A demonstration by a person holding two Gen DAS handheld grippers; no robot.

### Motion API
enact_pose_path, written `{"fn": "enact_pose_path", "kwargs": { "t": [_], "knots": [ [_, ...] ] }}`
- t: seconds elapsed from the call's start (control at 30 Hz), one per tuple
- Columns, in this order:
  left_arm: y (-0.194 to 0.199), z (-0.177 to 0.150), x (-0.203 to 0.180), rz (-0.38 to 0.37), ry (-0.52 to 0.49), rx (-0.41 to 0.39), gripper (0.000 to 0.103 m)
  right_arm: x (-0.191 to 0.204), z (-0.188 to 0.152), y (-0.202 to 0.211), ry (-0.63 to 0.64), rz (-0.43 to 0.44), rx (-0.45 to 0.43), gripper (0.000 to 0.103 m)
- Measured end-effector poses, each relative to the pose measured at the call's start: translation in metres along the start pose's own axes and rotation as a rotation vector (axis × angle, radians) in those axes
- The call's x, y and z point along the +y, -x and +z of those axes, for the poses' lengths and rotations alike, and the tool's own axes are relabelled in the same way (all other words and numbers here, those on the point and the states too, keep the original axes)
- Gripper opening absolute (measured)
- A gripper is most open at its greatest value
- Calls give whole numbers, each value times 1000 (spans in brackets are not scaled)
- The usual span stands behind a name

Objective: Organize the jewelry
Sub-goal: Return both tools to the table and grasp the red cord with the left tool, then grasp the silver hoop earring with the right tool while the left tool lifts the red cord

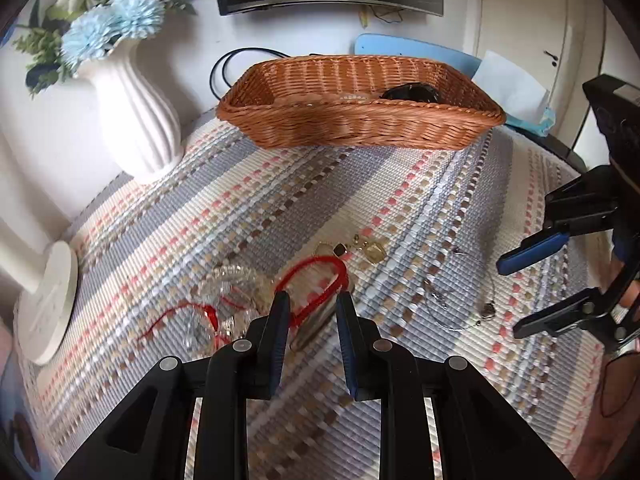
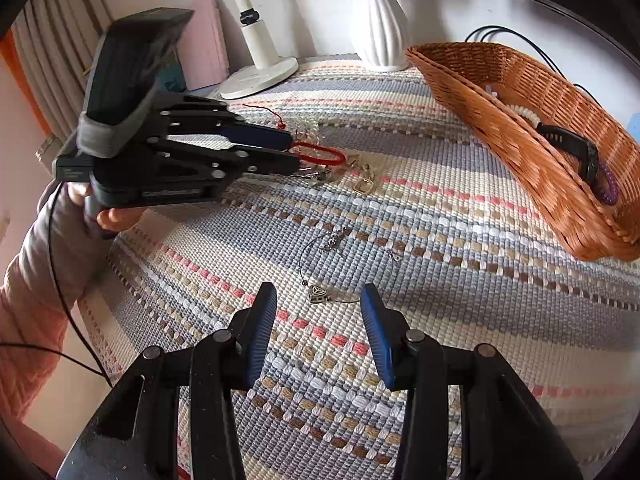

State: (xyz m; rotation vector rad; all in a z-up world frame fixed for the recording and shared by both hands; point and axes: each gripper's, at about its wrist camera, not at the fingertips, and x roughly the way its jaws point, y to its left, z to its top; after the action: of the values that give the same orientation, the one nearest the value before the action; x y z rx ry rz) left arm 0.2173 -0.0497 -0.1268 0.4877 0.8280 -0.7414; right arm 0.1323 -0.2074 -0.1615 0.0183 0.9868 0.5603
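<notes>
A red cord bracelet (image 1: 320,280) with a silver bar lies on the striped woven cloth (image 1: 400,184). My left gripper (image 1: 312,304) is open, its jaws either side of the bracelet's near end; it also shows in the right wrist view (image 2: 292,152), low over the red bracelet (image 2: 320,156). A clear bead bracelet (image 1: 232,280) and gold pieces (image 1: 372,250) lie beside it. A thin wire necklace with a small charm (image 2: 318,294) lies just ahead of my open, empty right gripper (image 2: 318,312). The wicker basket (image 1: 360,120) holds a black band (image 2: 576,148), a purple coil and white beads.
A white ribbed vase (image 1: 132,120) of blue flowers stands at the cloth's far left, next to a white lamp base (image 1: 48,300). The basket (image 2: 500,120) sits at the far edge. A monitor and cables are behind it. A person's pink-sleeved arm (image 2: 28,320) holds the left gripper.
</notes>
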Motion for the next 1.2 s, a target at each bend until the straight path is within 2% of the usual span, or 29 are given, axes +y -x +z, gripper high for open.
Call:
{"fn": "enact_pose_path", "kwargs": {
  "t": [0.27,0.6,0.7,0.77,0.83,0.87,0.9,0.93,1.2],
  "knots": [
    [-10,3,-6,10,-50,-1,24,12,-4,-8,81,-8,34,47],
    [-11,4,-5,19,-35,-21,24,28,5,-16,176,-96,20,47],
    [-12,6,-5,18,-27,-26,24,32,5,-20,209,-107,26,40],
    [-13,6,-6,11,-26,-29,24,33,5,-26,219,-115,38,22],
    [-13,6,-6,5,-27,-32,24,33,4,-24,229,-108,31,14],
    [-13,6,-6,3,-25,-33,20,33,3,-23,234,-105,25,13],
    [-13,5,-5,-3,-20,-33,11,34,2,-22,239,-113,19,13],
    [-13,5,-5,-11,-13,-32,8,35,1,-21,242,-124,18,13],
    [16,6,-5,-55,45,-117,5,30,-8,5,191,-133,-35,13]
  ]
}}
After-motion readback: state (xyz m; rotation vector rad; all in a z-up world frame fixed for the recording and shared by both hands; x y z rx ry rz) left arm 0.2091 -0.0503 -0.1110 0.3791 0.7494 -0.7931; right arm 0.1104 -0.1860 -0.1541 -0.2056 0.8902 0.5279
